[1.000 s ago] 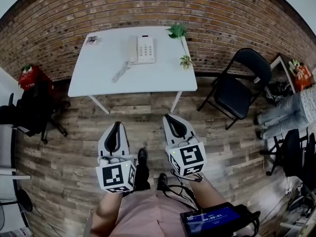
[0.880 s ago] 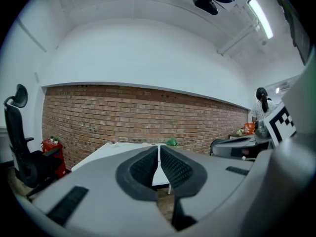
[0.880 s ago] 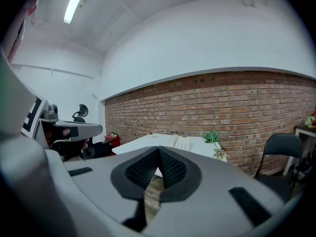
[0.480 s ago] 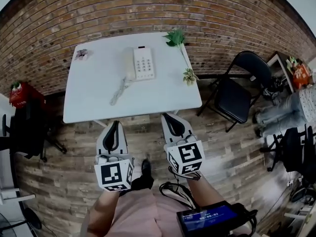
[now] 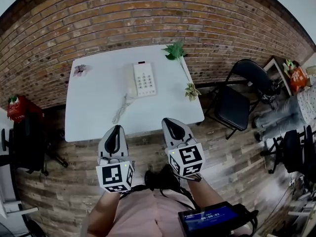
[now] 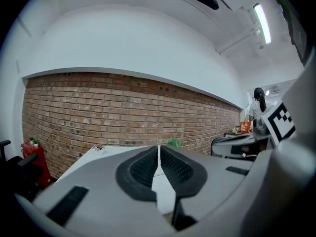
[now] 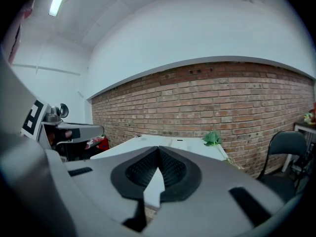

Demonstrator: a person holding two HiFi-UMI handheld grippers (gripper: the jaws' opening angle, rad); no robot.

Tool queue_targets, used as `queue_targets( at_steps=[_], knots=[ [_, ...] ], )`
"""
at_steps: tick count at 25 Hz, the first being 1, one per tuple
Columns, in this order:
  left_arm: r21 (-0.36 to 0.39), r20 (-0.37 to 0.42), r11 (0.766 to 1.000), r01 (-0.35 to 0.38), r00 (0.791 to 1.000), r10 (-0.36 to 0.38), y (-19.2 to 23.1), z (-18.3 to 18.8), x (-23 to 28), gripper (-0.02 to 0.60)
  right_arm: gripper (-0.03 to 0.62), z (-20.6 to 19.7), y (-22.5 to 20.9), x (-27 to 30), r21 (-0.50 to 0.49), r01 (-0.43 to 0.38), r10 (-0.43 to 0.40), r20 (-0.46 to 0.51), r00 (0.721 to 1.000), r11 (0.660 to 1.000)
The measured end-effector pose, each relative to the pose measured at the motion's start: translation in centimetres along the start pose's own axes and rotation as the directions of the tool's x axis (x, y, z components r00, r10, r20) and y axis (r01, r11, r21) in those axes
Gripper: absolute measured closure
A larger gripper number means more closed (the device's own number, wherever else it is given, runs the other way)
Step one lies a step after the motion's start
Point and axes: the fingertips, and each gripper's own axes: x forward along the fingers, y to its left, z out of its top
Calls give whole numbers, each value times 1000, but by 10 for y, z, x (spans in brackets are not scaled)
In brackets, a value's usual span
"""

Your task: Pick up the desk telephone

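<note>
**Head view.** The white table (image 5: 94,125) stands against the brick wall (image 5: 148,14). The desk telephone (image 5: 143,79) lies flat on it, closer to the far edge than the near one and a little right of the middle, with its handset along its left side. Its coiled cord (image 5: 121,110) trails toward the near edge. A green plant (image 5: 175,50) stands at the far right corner, a small sprig (image 5: 191,91) at the right edge, and a small dark-pink thing (image 5: 79,70) at the far left corner.

The left gripper (image 5: 115,129) and right gripper (image 5: 168,121) point at the table with jaws pressed together and nothing in them. A second ago a broad strip of wooden floor lay between their tips and the near edge. Now the tips reach that edge, and the telephone sits lower in the picture, though well apart from both. A black folding chair (image 5: 237,100) stands to the right of the table.

**Left gripper view.** The pads meet at the tips with nothing between them. The table top shows beyond, with the plant (image 6: 173,143) at its far end. The telephone cannot be made out here.

**Right gripper view.** The jaws are closed here too, and empty. The table lies ahead, with the plant (image 7: 212,138) and the chair (image 7: 286,149) to the right.
</note>
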Motion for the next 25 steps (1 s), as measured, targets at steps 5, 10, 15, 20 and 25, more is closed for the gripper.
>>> queue_targets(
  at_steps=[5, 10, 15, 20, 25],
  knots=[
    [9, -15, 1000, 2, 1000, -2, 8, -3, 22, 560, 592, 5, -9, 20, 3, 3, -3, 1, 1000, 1000],
    [19, -26, 1000, -5, 1000, 5, 12, -4, 49, 560, 592, 8, -29, 43, 6, 5, -5, 1, 1000, 1000],
    [25, -44, 1000, -19, 999, 20, 11, -5, 83, 560, 592, 4, -51, 74, 29, -30, 31, -26, 999, 999],
    [27, -70, 999, -41, 997, 43, 13, -10, 123, 560, 592, 4, -78, 108, 42, -56, 58, -40, 998, 998],
    [35, -104, 998, -54, 993, 57, 11, -12, 165, 560, 592, 5, -105, 141, 63, -81, 84, -56, 995, 995]
  ],
)
